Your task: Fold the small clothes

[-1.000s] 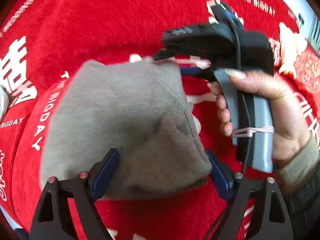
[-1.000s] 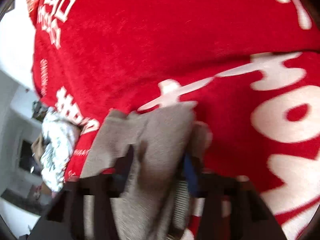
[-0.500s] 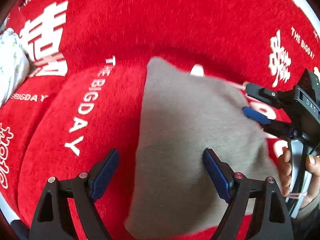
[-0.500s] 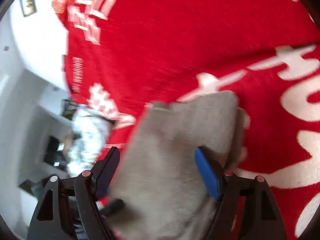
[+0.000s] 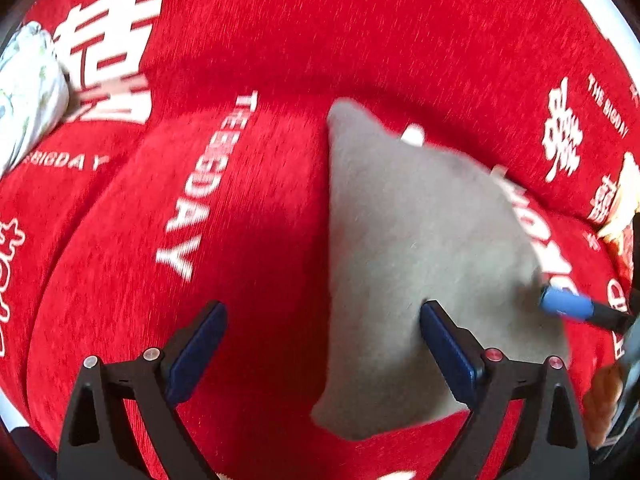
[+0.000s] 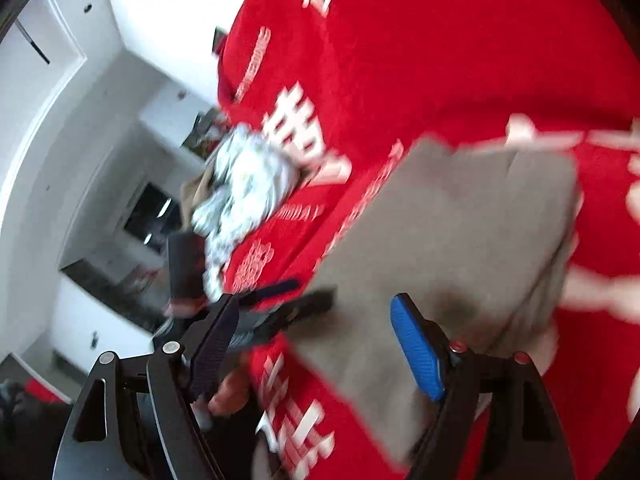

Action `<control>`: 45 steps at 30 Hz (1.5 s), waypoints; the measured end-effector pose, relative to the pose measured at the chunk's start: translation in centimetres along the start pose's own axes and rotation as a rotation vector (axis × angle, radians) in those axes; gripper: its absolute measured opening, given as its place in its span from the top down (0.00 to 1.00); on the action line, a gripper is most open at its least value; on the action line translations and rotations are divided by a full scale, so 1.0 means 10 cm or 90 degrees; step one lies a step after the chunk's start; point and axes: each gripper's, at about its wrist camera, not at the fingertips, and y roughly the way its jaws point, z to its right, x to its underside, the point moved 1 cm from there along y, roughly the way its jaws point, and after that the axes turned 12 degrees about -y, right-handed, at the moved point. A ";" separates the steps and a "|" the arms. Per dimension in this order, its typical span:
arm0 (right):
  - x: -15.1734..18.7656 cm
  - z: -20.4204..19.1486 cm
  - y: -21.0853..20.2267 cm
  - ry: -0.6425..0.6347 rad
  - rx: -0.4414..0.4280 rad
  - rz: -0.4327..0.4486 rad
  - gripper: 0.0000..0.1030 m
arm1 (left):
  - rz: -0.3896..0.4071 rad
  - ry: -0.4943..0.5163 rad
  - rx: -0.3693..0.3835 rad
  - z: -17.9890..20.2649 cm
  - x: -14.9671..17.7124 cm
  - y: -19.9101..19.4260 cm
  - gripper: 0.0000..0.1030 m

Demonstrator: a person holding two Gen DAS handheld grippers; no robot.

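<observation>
Letting go of the folded grey cloth (image 5: 420, 260), both grippers (image 5: 320, 344) (image 6: 316, 344) had just opened wide, holding nothing; next probably meant grabbing the white garment (image 6: 244, 184).

We read this as home interior, likely bedroom or living room. Soft padded surface under red plush blanket (image 5: 280, 40) with white wedding lettering, "THE BIGDAY" legible; whether bed or sofa we cannot tell. Crumpled white patterned cloth (image 6: 248, 184) at blanket's far left edge. Beyond it, white walls (image 6: 80, 120) with panel moulding, dark cluttered shelf or counter (image 6: 132, 272), blurred. Small grey garment (image 5: 420, 260) lies on blanket.
</observation>
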 end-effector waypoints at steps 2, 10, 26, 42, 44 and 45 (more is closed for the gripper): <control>0.19 0.12 0.16 0.014 0.078 -0.074 0.24 | -0.016 0.017 -0.013 -0.03 0.08 0.05 0.05; 0.14 0.26 -0.78 0.035 0.157 0.096 0.12 | -0.003 0.034 0.031 -0.21 -0.12 -0.24 0.05; -0.10 0.91 0.18 0.166 0.183 0.093 0.03 | -0.194 -0.034 0.142 0.33 -0.76 0.85 0.04; -0.10 0.49 0.24 0.078 0.279 0.067 0.56 | -0.076 0.077 0.062 0.67 -0.59 0.45 0.50; -0.09 0.44 0.23 0.072 0.281 0.067 0.56 | -0.076 0.074 0.060 0.66 -0.58 0.41 0.50; -0.08 0.42 0.23 0.070 0.282 0.066 0.56 | -0.077 0.071 0.059 0.64 -0.56 0.40 0.50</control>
